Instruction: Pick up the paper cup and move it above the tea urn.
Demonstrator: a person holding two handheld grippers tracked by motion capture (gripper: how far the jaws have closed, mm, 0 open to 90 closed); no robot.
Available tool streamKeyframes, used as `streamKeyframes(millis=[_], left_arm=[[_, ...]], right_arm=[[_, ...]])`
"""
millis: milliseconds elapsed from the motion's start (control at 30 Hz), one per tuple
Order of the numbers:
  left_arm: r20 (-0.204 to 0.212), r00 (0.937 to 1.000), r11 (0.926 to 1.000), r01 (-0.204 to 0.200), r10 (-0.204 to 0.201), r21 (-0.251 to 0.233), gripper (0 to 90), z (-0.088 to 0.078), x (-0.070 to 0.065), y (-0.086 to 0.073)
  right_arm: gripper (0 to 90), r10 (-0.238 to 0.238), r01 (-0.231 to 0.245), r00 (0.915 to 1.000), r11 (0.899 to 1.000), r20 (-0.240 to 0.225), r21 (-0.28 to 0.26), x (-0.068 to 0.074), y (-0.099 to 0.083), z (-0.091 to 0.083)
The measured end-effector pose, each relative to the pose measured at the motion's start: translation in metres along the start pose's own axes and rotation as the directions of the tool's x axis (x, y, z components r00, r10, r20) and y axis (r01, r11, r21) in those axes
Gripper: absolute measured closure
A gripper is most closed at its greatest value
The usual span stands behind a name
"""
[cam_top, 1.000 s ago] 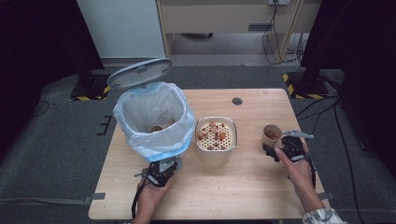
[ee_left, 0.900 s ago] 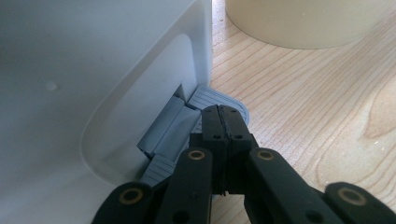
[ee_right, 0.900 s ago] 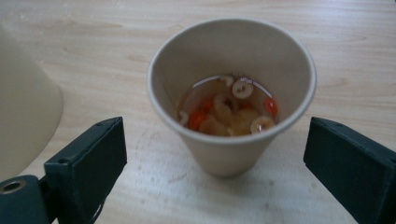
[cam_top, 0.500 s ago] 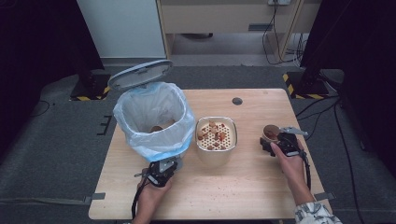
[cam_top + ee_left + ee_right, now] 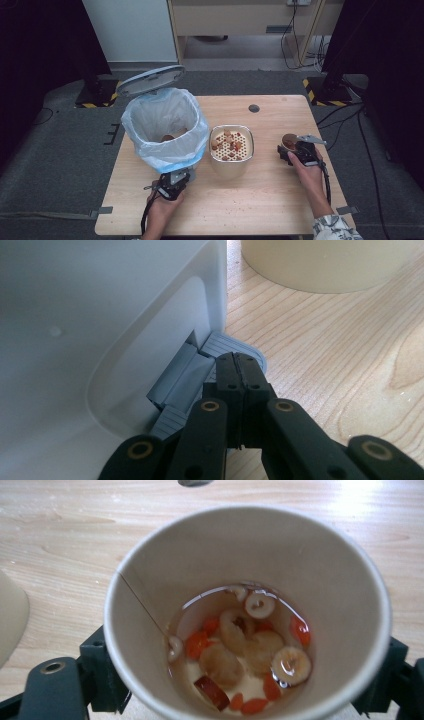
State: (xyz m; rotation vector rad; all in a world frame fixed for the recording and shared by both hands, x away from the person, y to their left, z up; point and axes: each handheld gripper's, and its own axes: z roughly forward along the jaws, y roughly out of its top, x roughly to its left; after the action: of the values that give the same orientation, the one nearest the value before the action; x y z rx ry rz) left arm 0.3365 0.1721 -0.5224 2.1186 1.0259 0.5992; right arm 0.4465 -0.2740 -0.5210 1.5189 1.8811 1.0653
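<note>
Your paper cup (image 5: 247,615) stands upright on the table (image 5: 260,200), well to the right of the strainer bowl (image 5: 231,146), with liquid, red berries and pale slices in its bottom. Your right gripper (image 5: 296,151) has just been closing its jaws with the cup between them, one on each side of the wall; I cannot tell if the pads press yet. Left of the bowl, the lined bin (image 5: 165,127) has its lid (image 5: 150,80) up, and your left gripper (image 5: 239,371), jaws shut together, rests on the grey pedal (image 5: 220,347). The bowl already holds solids, the bin scraps. Lifting and emptying this cup looks to be what's left.
</note>
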Motion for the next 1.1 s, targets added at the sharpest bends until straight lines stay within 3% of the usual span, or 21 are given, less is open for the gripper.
streamKeyframes(millis=[267, 667, 933, 1100], left_arm=[[-0.002, 1.0, 1.0, 0.001, -0.001, -0.001, 88.9, 0.0, 0.0, 0.0], [0.003, 1.0, 1.0, 0.009, -0.009, 0.002, 88.9, 0.0, 0.001, 0.0], [0.002, 1.0, 1.0, 0.007, -0.007, -0.002, 88.9, 0.0, 0.0, 0.0], [0.003, 1.0, 1.0, 0.007, -0.007, 0.001, 88.9, 0.0, 0.0, 0.0]], right_arm=[[25.8, -0.032, 0.032, 0.9994, 0.999, 0.013, -0.019, 0.002, 0.001, 0.004], [30.0, -0.065, 0.064, 0.9976, 0.998, -0.024, -0.021, 0.002, 0.0, -0.001], [31.1, -0.124, 0.123, 0.9915, 0.992, -0.04, -0.038, 0.006, 0.008, -0.014], [31.4, -0.132, 0.13, 0.9901, 0.99, -0.047, -0.047, 0.003, 0.012, -0.023]])
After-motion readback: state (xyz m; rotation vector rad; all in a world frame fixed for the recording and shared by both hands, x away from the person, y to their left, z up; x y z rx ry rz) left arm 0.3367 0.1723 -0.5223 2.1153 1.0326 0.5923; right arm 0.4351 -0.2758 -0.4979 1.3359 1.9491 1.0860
